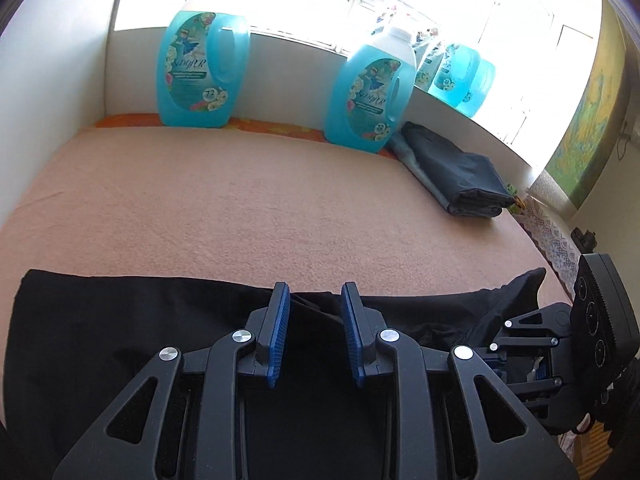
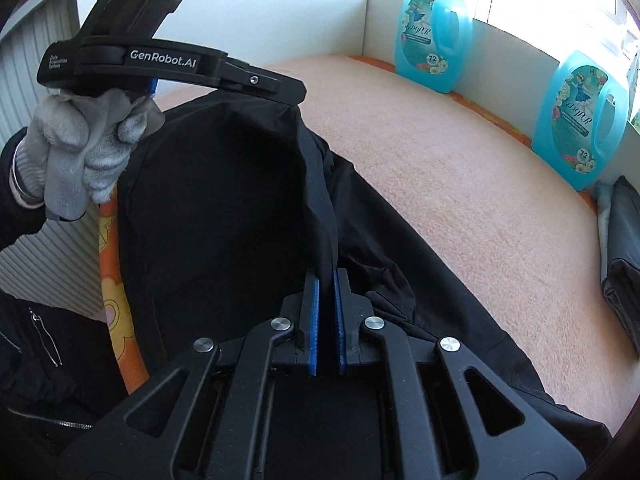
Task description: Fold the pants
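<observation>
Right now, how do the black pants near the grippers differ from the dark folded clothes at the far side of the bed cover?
The black pants lie loose, partly lifted and creased; the folded clothes form a flat, neat stack. The pants are held: the right gripper is shut on a fabric ridge, and the left gripper also pinches them; nothing touches the folded clothes. The pants look pure black, the stack greyer. Both rest on the pink cover.

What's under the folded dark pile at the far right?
Under the dark pile a light grey-blue garment sticks out toward the nearer bottle, both lying on the peach blanket. How far it reaches underneath is covered.
</observation>
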Motion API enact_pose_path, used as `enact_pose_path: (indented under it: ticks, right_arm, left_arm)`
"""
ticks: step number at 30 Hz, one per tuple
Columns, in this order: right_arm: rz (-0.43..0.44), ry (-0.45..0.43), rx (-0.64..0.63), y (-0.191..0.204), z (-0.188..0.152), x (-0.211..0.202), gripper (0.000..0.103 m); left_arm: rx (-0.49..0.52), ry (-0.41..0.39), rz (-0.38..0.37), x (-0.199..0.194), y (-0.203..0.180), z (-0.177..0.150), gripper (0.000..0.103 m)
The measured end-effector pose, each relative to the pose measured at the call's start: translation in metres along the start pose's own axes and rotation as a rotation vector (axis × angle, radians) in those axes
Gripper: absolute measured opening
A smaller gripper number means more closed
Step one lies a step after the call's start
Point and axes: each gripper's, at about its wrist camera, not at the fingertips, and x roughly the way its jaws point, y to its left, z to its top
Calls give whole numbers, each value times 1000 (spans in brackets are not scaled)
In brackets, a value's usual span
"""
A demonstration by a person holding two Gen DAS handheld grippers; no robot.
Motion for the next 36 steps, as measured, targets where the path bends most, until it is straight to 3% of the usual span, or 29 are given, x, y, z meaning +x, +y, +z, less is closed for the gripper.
enact_pose_path:
  ticks: [5, 7, 10, 13, 16, 17, 18, 20, 26, 28, 29, 30, 33, 36]
  right_arm:
    - [76, 31, 41, -14, 4, -3, 11]
    - [148, 9, 88, -24, 8, -13, 18]
    - [200, -51, 150, -43, 17, -27, 18]
    - [106, -33, 131, -51, 29, -22, 18]
    - [92, 48, 91, -55, 38, -1, 19]
    - [86, 75, 72, -54, 39, 5, 25]
    - [68, 94, 47, -52, 39, 9, 39]
    - [30, 122, -8, -46, 36, 14, 49]
    - [29, 164, -19, -47, 25, 27, 49]
    - [40, 153, 7, -52, 23, 25, 38]
    - [28, 151, 14, -54, 23, 24, 22]
    - [27, 149, 23, -57, 24, 24, 16]
    - [33, 122, 70, -65, 26, 18, 11]
    - [30, 74, 101, -77, 32, 7, 10]
  left_arm:
    - [67, 138, 29, 27, -7, -21, 25]
    - [90, 146, 40, 26, -8, -29, 25]
    - [94, 145, 36, 22, -6, -36, 25]
    - [100, 141, 37, 21, -6, -38, 25]
    - [98, 137, 36, 21, -7, -38, 25]
    - [96, 136, 33, 21, -6, -39, 25]
    - [94, 136, 31, 21, -6, -39, 25]
    - [91, 134, 26, 21, -5, -39, 25]
    - [89, 130, 19, 22, -3, -39, 25]
    - [89, 128, 19, 21, -4, -40, 25]
    - [89, 128, 19, 21, -3, -40, 25]
    - [88, 127, 18, 21, -3, -40, 25]
    - [51, 93, 16, 10, 3, -37, 25]
    - [-6, -9, 60, -18, 19, -32, 28]
